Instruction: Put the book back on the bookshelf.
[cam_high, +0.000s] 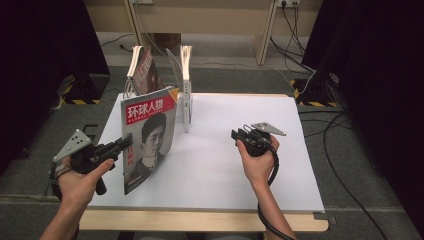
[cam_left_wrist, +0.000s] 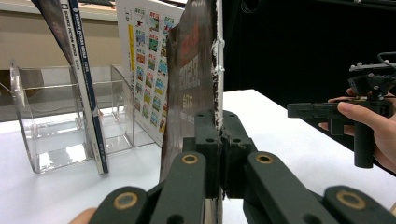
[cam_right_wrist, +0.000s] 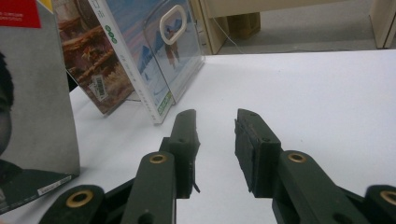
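A magazine (cam_high: 149, 135) with a red title band and a grey portrait cover stands upright on the white table (cam_high: 225, 150). My left gripper (cam_high: 120, 144) is shut on its left edge; in the left gripper view the jaws pinch the magazine's edge (cam_left_wrist: 215, 93) at the gripper (cam_left_wrist: 218, 154). My right gripper (cam_high: 240, 135) hovers over the table's middle right, open with nothing between its jaws (cam_right_wrist: 217, 144). The magazine's cover (cam_right_wrist: 32, 116) shows at the left of the right gripper view.
A clear plastic rack (cam_high: 175, 75) at the table's far left holds two upright magazines, one brown-covered (cam_high: 145, 70) and one with a white spine (cam_high: 186, 95). The rack (cam_left_wrist: 51, 126) appears in the left gripper view too. Cables lie on the floor at the right.
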